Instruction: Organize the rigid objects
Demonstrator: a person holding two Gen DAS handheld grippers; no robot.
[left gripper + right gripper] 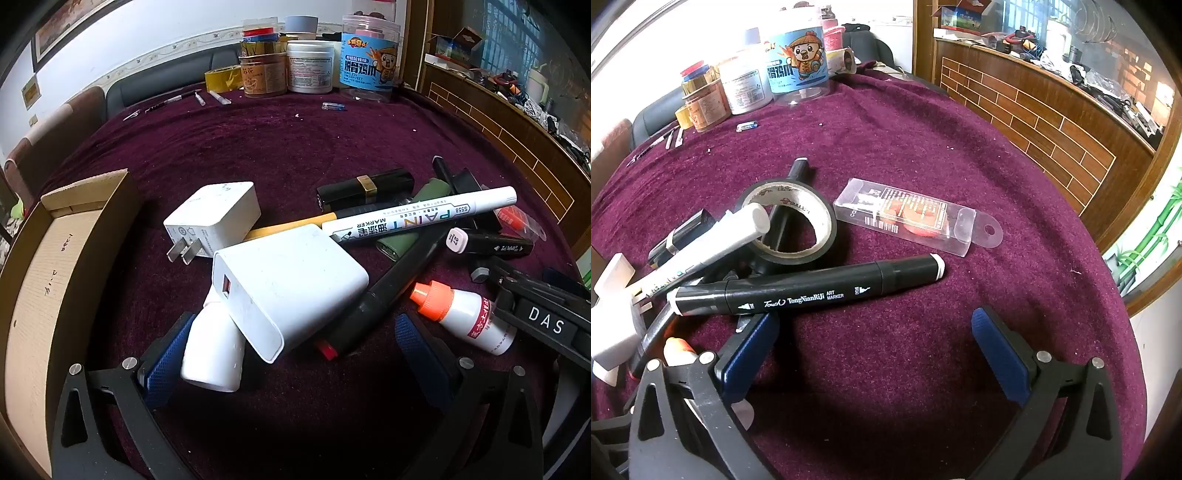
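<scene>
Lying left of the wide-spread left gripper (291,347), the cardboard box (33,280) is seen empty; the right gripper (875,354) is likewise spread, nothing clamped.

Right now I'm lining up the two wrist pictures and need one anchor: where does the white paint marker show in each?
Left wrist: the white paint marker lies right of centre, slanting across the pile, cap end toward the upper right.
Right wrist: it shows left of centre, its cap end over the rim of the black tape roll.
Shared landmark: the blue cartoon-labelled jar at the table's far edge.
</scene>
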